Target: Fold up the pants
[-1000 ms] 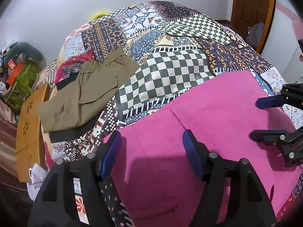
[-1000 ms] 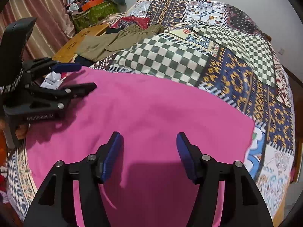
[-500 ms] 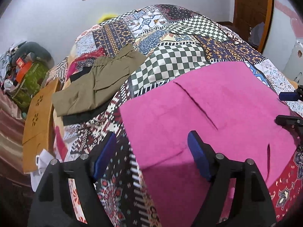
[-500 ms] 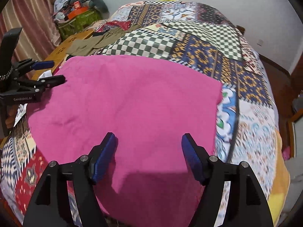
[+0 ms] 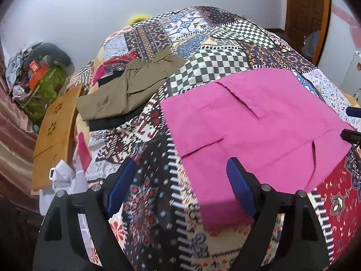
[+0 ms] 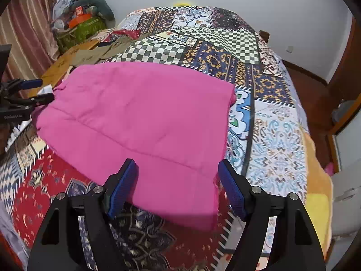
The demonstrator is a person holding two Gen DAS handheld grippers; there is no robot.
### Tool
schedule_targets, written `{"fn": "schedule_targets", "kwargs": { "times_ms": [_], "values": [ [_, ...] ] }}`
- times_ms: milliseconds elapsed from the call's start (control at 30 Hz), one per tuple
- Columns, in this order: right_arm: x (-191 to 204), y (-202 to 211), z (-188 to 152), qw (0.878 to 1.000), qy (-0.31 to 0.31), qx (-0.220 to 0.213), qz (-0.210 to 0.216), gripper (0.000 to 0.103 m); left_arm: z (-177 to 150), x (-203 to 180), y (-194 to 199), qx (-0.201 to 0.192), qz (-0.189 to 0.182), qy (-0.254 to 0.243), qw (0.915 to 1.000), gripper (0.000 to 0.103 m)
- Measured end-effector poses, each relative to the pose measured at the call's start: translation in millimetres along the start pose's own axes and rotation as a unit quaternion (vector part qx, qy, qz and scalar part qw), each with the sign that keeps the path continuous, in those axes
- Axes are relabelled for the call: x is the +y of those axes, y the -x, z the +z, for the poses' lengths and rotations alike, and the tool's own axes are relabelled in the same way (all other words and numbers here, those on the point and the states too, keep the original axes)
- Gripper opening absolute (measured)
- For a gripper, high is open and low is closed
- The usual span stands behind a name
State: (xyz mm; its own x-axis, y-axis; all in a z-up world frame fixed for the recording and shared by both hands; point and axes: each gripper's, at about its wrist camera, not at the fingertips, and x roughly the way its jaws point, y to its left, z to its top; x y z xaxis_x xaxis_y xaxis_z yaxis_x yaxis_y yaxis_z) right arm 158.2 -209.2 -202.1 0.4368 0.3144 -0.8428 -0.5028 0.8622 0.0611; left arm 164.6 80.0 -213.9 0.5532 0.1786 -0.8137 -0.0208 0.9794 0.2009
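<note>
Folded pink pants (image 5: 252, 122) lie flat on the patchwork bedspread (image 5: 158, 180), also in the right wrist view (image 6: 144, 117). My left gripper (image 5: 180, 180) is open and empty, held above the bed at the pants' near left corner. My right gripper (image 6: 177, 180) is open and empty, its jaws apart above the pants' near edge. The left gripper shows at the left edge of the right wrist view (image 6: 33, 90); the right gripper's tips show at the right edge of the left wrist view (image 5: 352, 124).
Folded olive pants (image 5: 126, 90) lie on a dark garment at the far left of the bed. A wooden board (image 5: 56, 131) stands beside the bed with white cloth (image 5: 63, 180) below it. A green bag with clutter (image 5: 42, 85) sits in the corner. A wooden door (image 5: 304, 13) is far right.
Both grippers have pulled back and up from the pink pants, which now lie farther away and show whole. Both stayed open and empty.
</note>
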Motion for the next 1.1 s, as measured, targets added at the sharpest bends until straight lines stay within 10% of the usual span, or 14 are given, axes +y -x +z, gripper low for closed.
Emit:
{"fn": "schedule_targets", "kwargs": {
  "times_ms": [567,1100],
  "values": [
    [49,40,29,0.995,0.003,-0.08,0.058,0.073,-13,33,43,0.013,-0.112,0.161,0.9804,0.083],
    [65,-17,17,0.995,0.006,0.002,0.099,0.076,-41,-2,16,0.103,-0.235,0.177,0.9501,0.083]
  ]
}}
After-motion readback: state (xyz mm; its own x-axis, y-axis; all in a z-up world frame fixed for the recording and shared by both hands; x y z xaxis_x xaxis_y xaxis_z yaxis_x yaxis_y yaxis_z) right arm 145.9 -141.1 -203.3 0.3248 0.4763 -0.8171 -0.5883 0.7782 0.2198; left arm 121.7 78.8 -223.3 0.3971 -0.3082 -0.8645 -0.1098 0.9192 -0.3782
